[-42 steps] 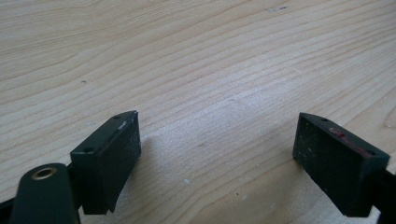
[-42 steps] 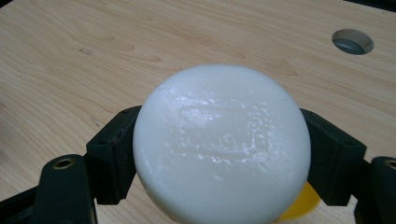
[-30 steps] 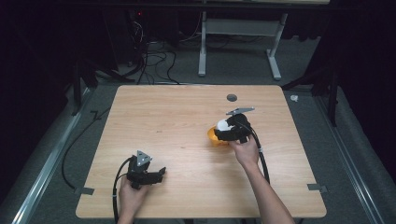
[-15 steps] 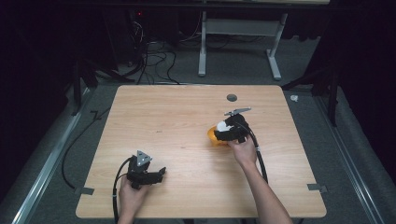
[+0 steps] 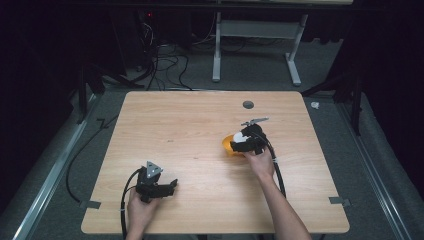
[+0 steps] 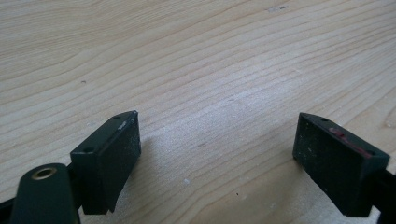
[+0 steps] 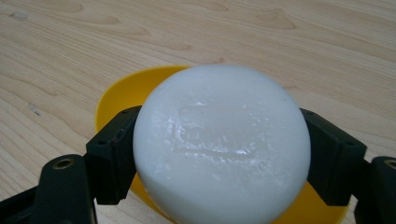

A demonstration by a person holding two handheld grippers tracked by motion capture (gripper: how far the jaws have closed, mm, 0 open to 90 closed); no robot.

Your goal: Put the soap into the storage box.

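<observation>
**White ball held over yellow bowl**

A smooth white round ball (image 7: 220, 144) is clamped between the jaws of the right gripper (image 5: 246, 141), above a yellow plastic bowl (image 7: 122, 91) right of centre on the wooden counter (image 5: 190, 125). The left gripper (image 6: 217, 154), wide apart and empty, is seen at the near left.

High view overlooks the table (image 5: 200, 115); gripper views skim its wood closely.

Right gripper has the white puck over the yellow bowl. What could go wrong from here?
1. The white puck is round and looks slick, and the right gripper pinches only its sides, so it could slip or pop out.
2. The yellow bowl sits loose and off to one side under it; a drop may hit the rim and tip or push the bowl.
3. The left gripper is open and far off, so nothing steadies the bowl.
</observation>
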